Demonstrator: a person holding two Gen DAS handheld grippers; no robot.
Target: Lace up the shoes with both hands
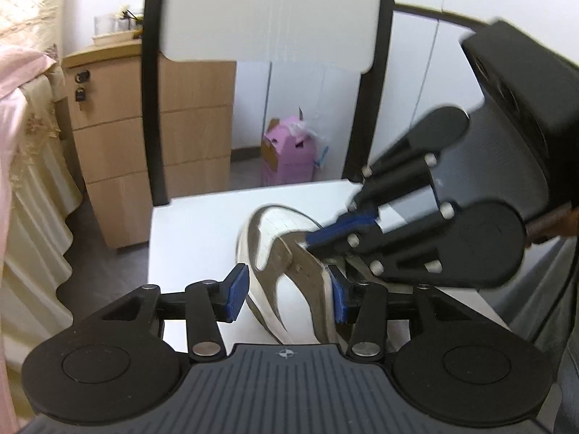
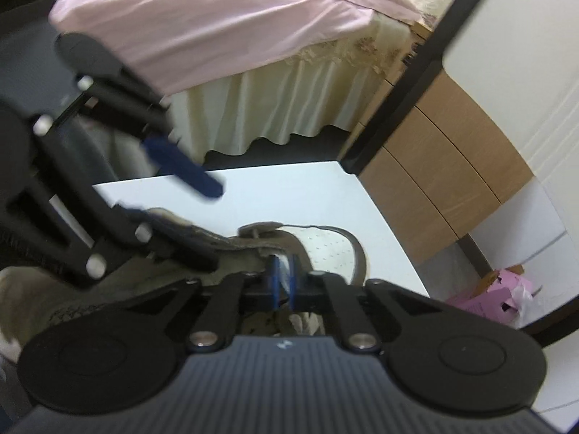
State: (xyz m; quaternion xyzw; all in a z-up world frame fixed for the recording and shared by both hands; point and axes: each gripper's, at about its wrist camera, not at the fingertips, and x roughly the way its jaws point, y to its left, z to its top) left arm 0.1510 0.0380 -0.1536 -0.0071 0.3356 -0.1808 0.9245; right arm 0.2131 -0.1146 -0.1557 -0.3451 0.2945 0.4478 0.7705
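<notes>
Shoe (image 1: 286, 271): a white and grey-brown sneaker that lies on the white table (image 1: 195, 224), with the toe away from the left wrist camera. In the right wrist view it (image 2: 325, 249) shows its perforated white toe and its brown tongue.
Left gripper (image 1: 287, 294): its two blue pads stand apart, one on each side of the shoe. The left pad (image 1: 237, 291) is beside the white sole and I see a small gap there. The right pad (image 1: 338, 298) is against the brown edge at the lace opening, but touching or not I cannot tell. The jaws press on nothing that I can see.
Left gripper in the right wrist view (image 2: 173, 184): it comes in from the left, blurred, with one blue pad above the table and the other low at the shoe collar.
Right gripper (image 2: 284, 284): the two blue pads are together, with a thin white strip (image 2: 284, 278) between them, which looks like the lace. It is over the tongue, near the front of the lace opening.
Right gripper in the left wrist view (image 1: 318, 238): it reaches down from the right, the blue tips closed at the shoe's throat; this part is blurred.
Table: white, with the shoe near its middle.
Around: a wooden drawer cabinet (image 1: 152, 137), a pink box (image 1: 289, 152) on the floor, a bed with pink cover (image 2: 217, 18).
</notes>
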